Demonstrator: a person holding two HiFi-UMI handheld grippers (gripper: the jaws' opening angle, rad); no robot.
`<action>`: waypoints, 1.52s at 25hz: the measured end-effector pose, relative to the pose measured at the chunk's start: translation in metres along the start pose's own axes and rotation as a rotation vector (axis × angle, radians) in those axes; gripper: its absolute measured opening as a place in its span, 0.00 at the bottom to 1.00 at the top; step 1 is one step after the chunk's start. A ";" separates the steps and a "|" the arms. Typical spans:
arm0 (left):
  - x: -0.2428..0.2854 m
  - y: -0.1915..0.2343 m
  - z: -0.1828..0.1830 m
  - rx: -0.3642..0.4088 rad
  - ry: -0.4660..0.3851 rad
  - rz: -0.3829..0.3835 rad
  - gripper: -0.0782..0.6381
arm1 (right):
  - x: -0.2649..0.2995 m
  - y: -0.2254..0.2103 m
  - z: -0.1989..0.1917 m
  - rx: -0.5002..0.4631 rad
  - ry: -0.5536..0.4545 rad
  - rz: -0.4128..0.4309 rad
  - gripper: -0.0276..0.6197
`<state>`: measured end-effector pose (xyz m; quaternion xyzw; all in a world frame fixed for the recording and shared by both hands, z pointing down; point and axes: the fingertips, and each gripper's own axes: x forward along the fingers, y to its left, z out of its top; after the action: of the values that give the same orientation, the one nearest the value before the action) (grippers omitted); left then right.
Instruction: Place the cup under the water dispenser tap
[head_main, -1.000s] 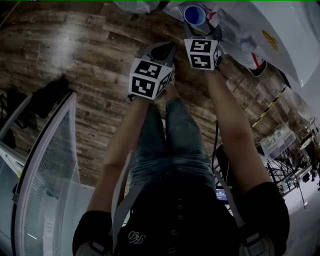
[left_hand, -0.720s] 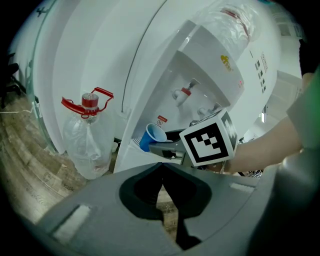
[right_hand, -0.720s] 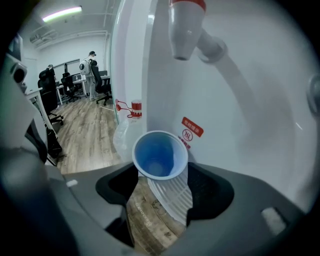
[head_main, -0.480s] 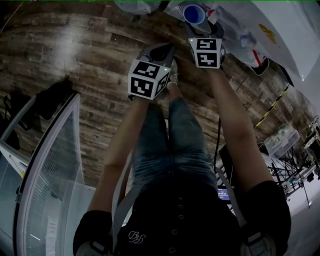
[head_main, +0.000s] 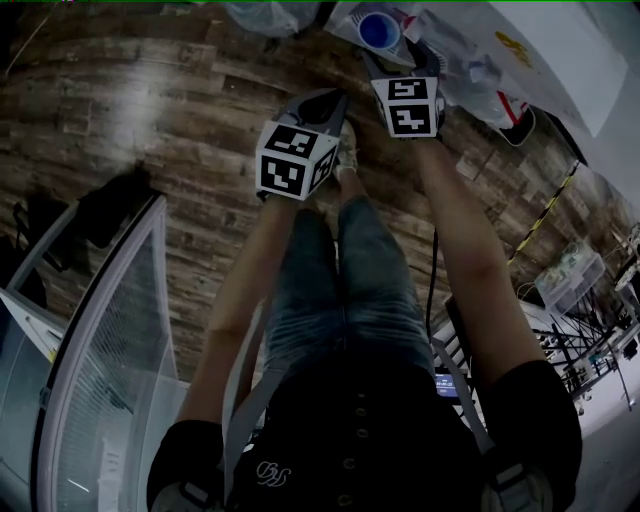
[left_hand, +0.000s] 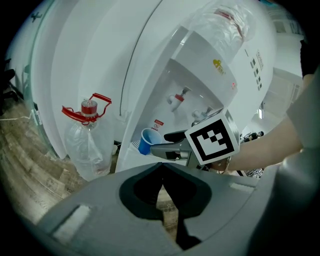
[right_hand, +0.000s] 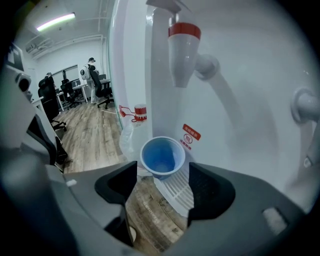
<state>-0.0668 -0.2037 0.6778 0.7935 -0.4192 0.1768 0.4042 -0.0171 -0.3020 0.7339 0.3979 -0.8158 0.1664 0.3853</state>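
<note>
A blue cup stands upright on the white slotted drip tray of the water dispenser, below the red-capped tap. My right gripper is open, with its jaws wide on either side of the cup's near side and not touching it. In the head view the cup sits just beyond the right gripper. The left gripper is shut on nothing and hangs back to the left. From there I see the cup at the right gripper's fingertips.
An empty clear water bottle with a red handle stands on the wooden floor left of the dispenser. A second tap is to the right. A curved glass panel stands at my left. Office chairs and people are far behind.
In the head view the cup has shifted slightly left and looks smaller, down by the drip tray. The right gripper stays close behind it. The left gripper has barely moved.
</note>
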 end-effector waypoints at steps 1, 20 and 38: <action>-0.002 -0.001 0.002 0.006 -0.001 -0.003 0.11 | -0.002 0.000 0.000 0.000 0.003 -0.002 0.51; -0.052 -0.036 0.060 0.116 -0.025 -0.064 0.11 | -0.100 0.024 0.047 0.118 -0.086 0.011 0.48; -0.140 -0.116 0.156 0.277 -0.179 -0.156 0.11 | -0.231 0.028 0.125 0.181 -0.296 -0.020 0.24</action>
<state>-0.0640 -0.2165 0.4388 0.8842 -0.3625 0.1294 0.2647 -0.0118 -0.2362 0.4784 0.4591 -0.8414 0.1751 0.2252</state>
